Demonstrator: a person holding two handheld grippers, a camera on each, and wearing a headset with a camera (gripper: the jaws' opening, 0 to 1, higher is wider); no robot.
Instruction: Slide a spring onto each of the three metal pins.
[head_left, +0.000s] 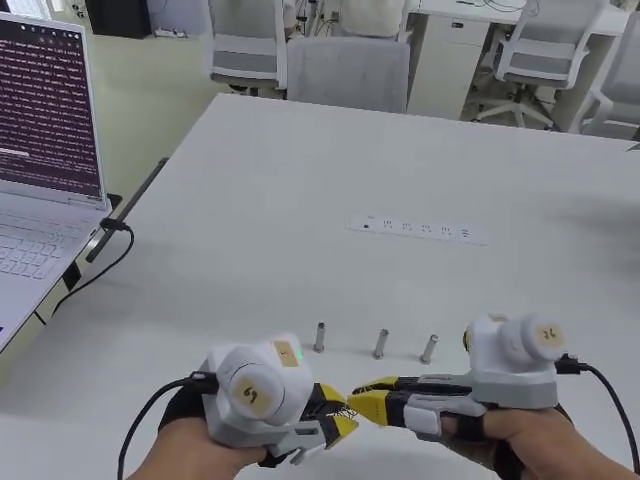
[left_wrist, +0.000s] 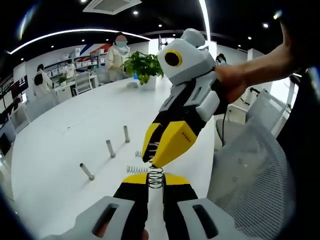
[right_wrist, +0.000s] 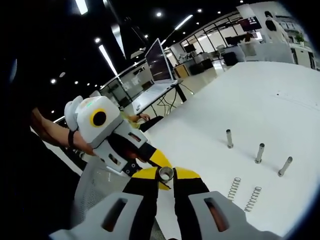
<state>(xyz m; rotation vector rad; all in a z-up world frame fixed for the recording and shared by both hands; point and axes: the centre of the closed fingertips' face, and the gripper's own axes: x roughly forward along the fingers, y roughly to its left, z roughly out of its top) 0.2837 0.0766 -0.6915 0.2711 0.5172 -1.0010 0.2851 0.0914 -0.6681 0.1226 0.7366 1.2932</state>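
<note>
Spring (left_wrist: 156, 176) is held over the table (head_left: 300, 180) at its near edge, left tongs (left_wrist: 155, 182) and right tongs (right_wrist: 165, 177) each pinching one end. Light and bouncy, so it will likely ping away. I'd grip it across the coils near one end, gently. Two spare springs (right_wrist: 234, 187) lie near the three bare pins (right_wrist: 259, 153).

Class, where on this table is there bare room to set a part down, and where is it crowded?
Free: table beyond the power strip, and between laptop and pins. Crowded: the near edge, around the pins, loose springs, left gripper and right gripper.
</note>
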